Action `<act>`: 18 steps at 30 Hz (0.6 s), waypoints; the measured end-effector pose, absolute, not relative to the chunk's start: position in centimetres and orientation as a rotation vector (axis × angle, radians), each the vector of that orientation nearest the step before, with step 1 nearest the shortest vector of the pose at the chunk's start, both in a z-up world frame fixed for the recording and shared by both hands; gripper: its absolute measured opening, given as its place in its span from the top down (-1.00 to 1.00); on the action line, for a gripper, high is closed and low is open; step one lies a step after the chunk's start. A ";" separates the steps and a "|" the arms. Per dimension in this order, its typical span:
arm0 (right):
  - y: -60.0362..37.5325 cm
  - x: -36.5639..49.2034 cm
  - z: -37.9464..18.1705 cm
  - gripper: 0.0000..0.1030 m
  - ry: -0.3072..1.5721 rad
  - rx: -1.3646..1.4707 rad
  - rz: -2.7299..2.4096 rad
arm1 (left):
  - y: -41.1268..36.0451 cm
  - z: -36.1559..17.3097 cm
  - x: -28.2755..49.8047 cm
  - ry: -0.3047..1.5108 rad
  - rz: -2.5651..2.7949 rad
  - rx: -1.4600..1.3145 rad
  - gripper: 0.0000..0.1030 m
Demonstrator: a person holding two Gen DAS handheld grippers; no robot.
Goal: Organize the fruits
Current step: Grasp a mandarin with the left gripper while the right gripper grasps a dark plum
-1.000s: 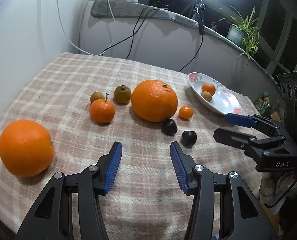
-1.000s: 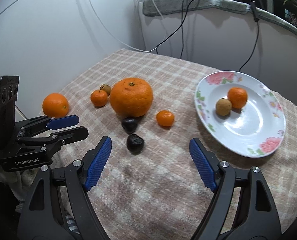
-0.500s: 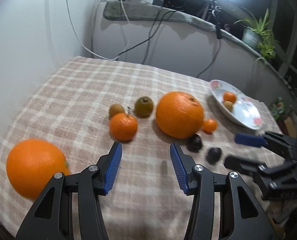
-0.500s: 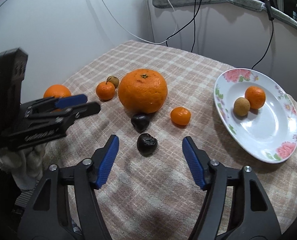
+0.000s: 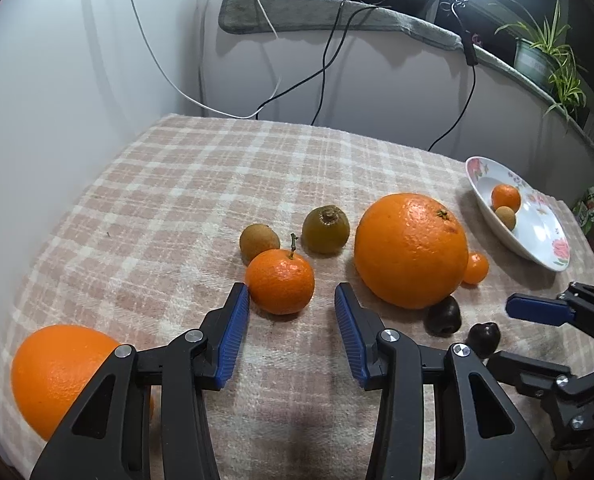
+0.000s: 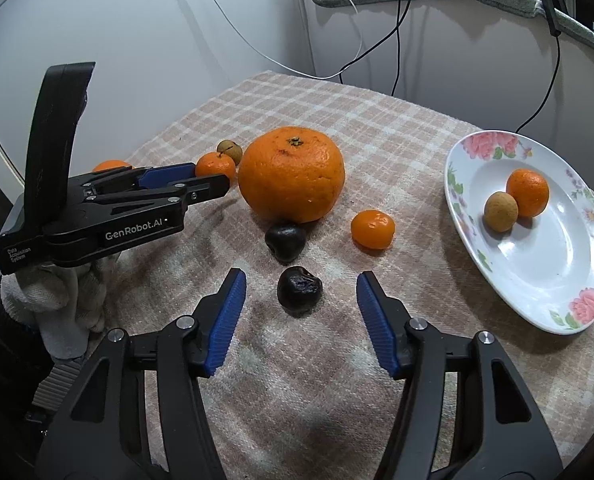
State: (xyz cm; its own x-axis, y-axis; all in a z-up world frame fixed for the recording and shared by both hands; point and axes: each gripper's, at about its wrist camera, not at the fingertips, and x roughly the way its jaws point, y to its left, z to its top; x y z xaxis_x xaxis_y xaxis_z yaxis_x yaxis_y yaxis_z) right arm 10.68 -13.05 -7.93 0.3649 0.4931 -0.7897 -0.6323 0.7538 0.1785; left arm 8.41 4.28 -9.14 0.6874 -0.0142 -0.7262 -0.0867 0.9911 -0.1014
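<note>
The left gripper [image 5: 292,300] hangs low over the checked tabletop [image 5: 169,200] with its blue fingers [image 5: 235,328] spread wide and empty; a stemmed mandarin [image 5: 280,282] sits just beyond the tips, between them. Behind it lie a small brown fruit [image 5: 258,241] and a greenish-brown one [image 5: 325,229]. To the right stands the big orange [image 5: 411,250], with a tiny mandarin [image 5: 475,267] touching its far right side. Another orange [image 5: 57,376] rests at the near left edge.

The right gripper [image 6: 301,292] is also wide open and holds nothing, a dark wrinkled fruit [image 6: 299,290] lying between its fingertips. A second dark fruit [image 6: 285,241] sits just past it, against the big orange. At far right the flowered plate [image 6: 537,272] holds a mandarin [image 6: 527,192] and a tan round fruit [image 6: 500,211], touching.
</note>
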 end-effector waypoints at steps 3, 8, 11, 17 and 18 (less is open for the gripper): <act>-12.9 10.8 -8.1 -0.16 0.955 -0.170 0.731 | 4.3 -9.3 8.5 0.817 0.047 -0.126 0.16; -12.6 10.8 -8.5 -0.03 0.966 -0.177 0.733 | 4.3 -9.7 9.5 0.835 0.056 -0.112 0.16; -12.6 10.8 -8.6 0.03 0.967 -0.182 0.736 | 4.4 -10.1 9.8 0.843 0.074 -0.105 0.26; -12.2 10.8 -9.1 0.32 0.985 -0.199 0.739 | 4.6 -10.3 9.7 0.840 0.069 -0.119 0.32; -12.2 10.7 -9.1 0.38 0.986 -0.199 0.739 | 4.6 -10.3 9.7 0.839 0.069 -0.121 0.32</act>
